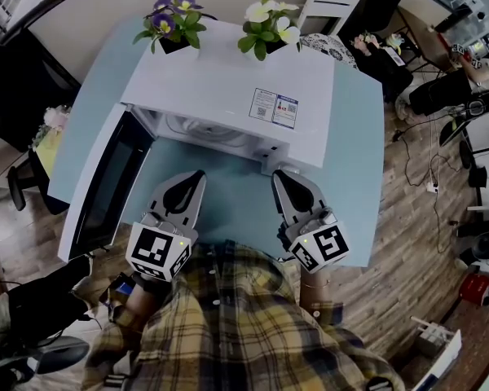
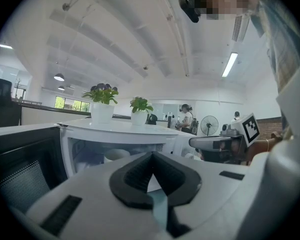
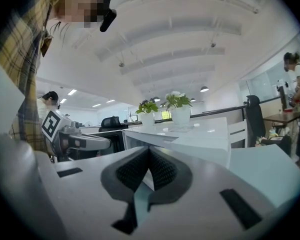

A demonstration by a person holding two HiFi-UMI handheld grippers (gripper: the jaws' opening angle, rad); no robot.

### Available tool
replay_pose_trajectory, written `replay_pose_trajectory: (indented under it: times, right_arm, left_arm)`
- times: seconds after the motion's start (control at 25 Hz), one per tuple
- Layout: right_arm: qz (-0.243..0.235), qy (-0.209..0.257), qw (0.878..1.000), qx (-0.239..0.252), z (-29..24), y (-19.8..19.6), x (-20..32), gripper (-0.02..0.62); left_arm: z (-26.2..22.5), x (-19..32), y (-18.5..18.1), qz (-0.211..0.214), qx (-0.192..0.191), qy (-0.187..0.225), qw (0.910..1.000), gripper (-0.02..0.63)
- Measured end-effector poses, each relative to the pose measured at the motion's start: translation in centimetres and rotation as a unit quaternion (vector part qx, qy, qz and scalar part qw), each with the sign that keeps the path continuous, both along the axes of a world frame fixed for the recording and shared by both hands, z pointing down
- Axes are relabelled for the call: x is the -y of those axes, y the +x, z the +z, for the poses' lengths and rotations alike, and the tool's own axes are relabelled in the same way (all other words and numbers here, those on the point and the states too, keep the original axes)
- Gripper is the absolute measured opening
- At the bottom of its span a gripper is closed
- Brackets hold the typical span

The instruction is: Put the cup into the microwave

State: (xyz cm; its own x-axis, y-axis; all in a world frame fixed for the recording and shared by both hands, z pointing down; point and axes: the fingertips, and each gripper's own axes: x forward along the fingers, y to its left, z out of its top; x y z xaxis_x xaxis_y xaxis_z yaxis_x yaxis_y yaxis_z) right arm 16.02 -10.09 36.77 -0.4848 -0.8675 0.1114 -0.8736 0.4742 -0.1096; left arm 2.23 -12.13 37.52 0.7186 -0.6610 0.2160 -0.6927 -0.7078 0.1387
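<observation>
Both of my grippers hang over the near edge of the table [image 1: 354, 137], in front of the microwave [image 1: 228, 88]. The left gripper [image 1: 194, 179] is pinched together with nothing between its pads; only a sliver of table shows through the gap below the tips. The right gripper [image 1: 284, 179] is clenched the same way, and just as empty.

The cup [image 2: 115, 155], or the pale rounded thing I take for it, sits inside the microwave cavity, straight ahead of my left jaws and a little to their left. I cannot tell whether it stands upright.

So I judge the placing done. My left gripper faces the open mouth, while my right points at the panel side. The door [image 1: 106, 186] hangs wide open toward the table's left edge, well left of my left gripper, so that 1 is nearer for swinging it shut.
</observation>
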Motion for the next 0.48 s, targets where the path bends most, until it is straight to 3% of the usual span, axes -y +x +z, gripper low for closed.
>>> replay_pose_trajectory:
  times: [0.48]
  right_arm:
    - [0.007, -0.005, 1.0, 0.004, 0.3, 0.27, -0.02, 0.002]
  left_arm:
    - [0.17, 0.29, -0.14, -0.003, 0.003, -0.001, 1.0, -0.008]
